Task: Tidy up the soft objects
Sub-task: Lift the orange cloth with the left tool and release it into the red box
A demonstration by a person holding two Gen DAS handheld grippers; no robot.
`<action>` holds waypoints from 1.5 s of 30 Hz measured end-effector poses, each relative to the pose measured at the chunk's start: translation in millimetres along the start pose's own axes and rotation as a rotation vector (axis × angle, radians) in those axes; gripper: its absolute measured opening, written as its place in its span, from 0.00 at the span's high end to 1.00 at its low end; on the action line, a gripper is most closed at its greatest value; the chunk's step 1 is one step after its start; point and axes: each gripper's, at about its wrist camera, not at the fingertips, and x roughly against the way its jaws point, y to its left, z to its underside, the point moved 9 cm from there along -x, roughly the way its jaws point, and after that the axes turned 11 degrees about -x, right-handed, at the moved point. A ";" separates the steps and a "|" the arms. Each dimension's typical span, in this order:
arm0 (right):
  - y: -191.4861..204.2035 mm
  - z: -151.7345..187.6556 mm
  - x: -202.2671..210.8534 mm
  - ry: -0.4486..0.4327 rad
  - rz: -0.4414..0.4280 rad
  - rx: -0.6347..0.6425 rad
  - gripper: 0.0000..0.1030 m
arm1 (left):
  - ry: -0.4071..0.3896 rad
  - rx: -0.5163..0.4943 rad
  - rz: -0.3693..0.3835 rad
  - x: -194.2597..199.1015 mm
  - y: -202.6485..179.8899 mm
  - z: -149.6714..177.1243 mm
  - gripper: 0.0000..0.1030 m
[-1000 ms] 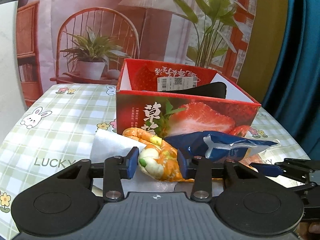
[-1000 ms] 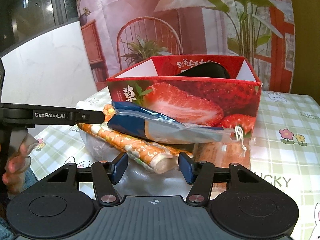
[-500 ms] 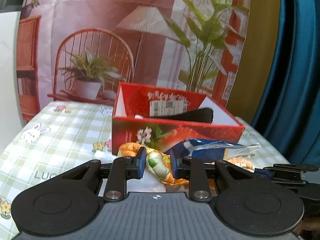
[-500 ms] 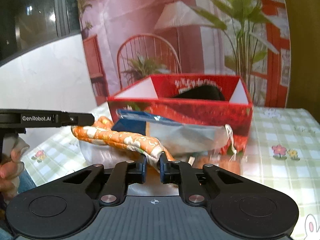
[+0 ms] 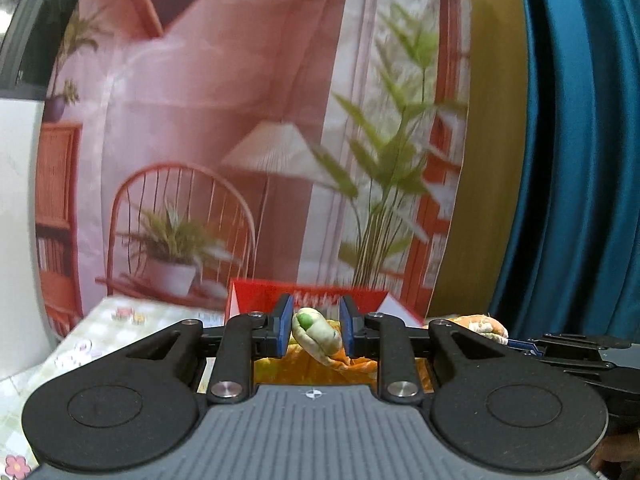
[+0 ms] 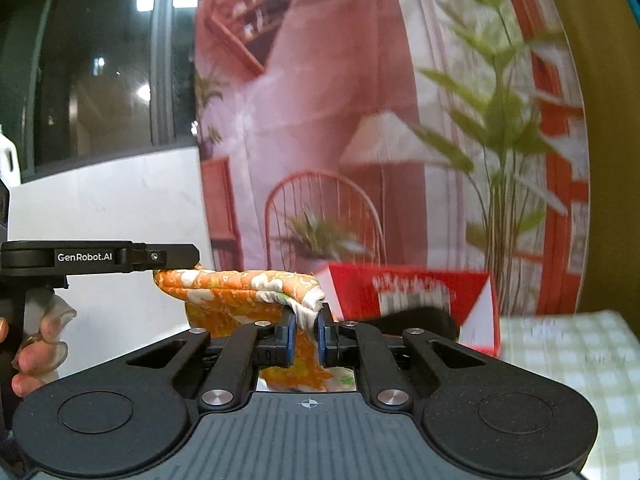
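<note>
Both claws, left (image 5: pixel 314 330) and right (image 6: pixel 306 338), pinching opposite ends of orange floral quilted cloth (image 6: pixel 240 286), seemingly for carrying, taut, to red strawberry-print cardboard box (image 6: pixel 412 288) ahead.

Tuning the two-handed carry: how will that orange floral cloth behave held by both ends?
Probably floppy: the orange floral cloth droops below the span between the left gripper and right gripper. Likely light and squashy: its edge bunches between the jaws. Little roll risk.

Matte black two-finger left gripper (image 5: pixel 314 334) and right gripper (image 6: pixel 307 338) — ribbed grey housings, round black discs, silver screws, blue-padded fingers (image 5: pixel 285 330); white "GenRobot.AI" lettering at left of the right-wrist view.
</note>
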 end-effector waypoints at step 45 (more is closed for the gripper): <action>-123.1 4.0 -190.9 0.336 0.274 0.080 0.42 | 0.389 -0.083 0.050 -229.9 23.5 55.5 0.39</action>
